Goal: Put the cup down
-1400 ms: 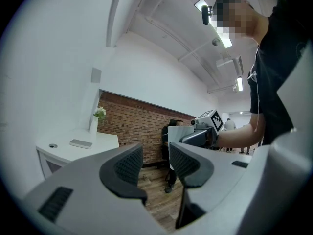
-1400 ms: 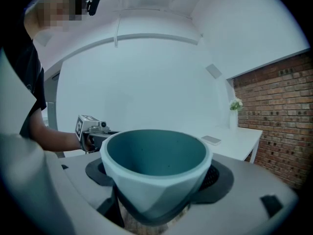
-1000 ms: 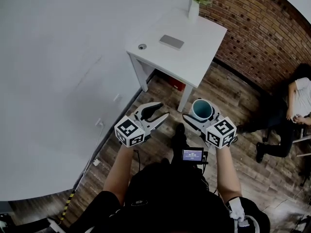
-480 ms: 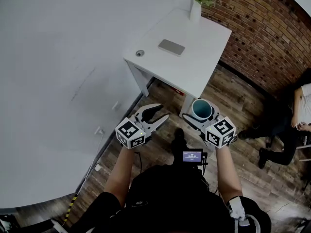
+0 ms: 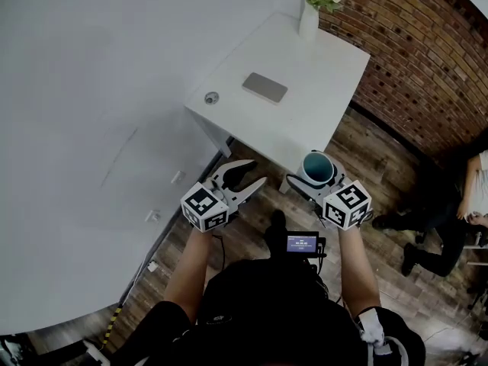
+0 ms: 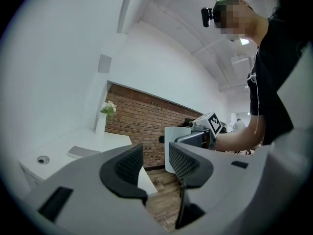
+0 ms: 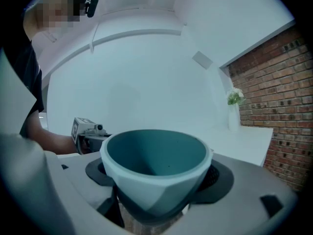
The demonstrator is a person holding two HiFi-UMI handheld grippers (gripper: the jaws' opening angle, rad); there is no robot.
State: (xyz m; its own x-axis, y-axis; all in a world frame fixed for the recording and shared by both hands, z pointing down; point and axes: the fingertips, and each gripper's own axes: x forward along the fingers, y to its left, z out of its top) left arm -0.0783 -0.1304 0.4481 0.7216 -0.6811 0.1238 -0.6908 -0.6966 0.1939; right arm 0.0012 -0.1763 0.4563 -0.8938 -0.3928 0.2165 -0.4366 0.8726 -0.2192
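A faceted cup (image 5: pixel 318 169), white outside and teal inside, sits upright between the jaws of my right gripper (image 5: pixel 316 178), which is shut on it. In the right gripper view the cup (image 7: pixel 156 163) fills the middle, with both pads of the right gripper (image 7: pixel 157 176) against its sides. It hangs over the wooden floor, just off the near edge of a white table (image 5: pixel 305 117). My left gripper (image 5: pixel 242 178) is level with it to the left. In the left gripper view the left gripper (image 6: pixel 156 163) is open with nothing between its pads, and the cup (image 6: pixel 174 134) shows beyond.
On the table lie a grey flat slab (image 5: pixel 265 87) and a small round thing (image 5: pixel 211 97), with a white vase of flowers (image 5: pixel 310 15) at the far corner. A brick wall (image 5: pixel 427 44) runs behind. A person in dark clothes (image 5: pixel 450 212) is at the right.
The table has come nearer in the head view, so the cup now hangs at its near edge. Both grippers keep their pose and the cup stays held.
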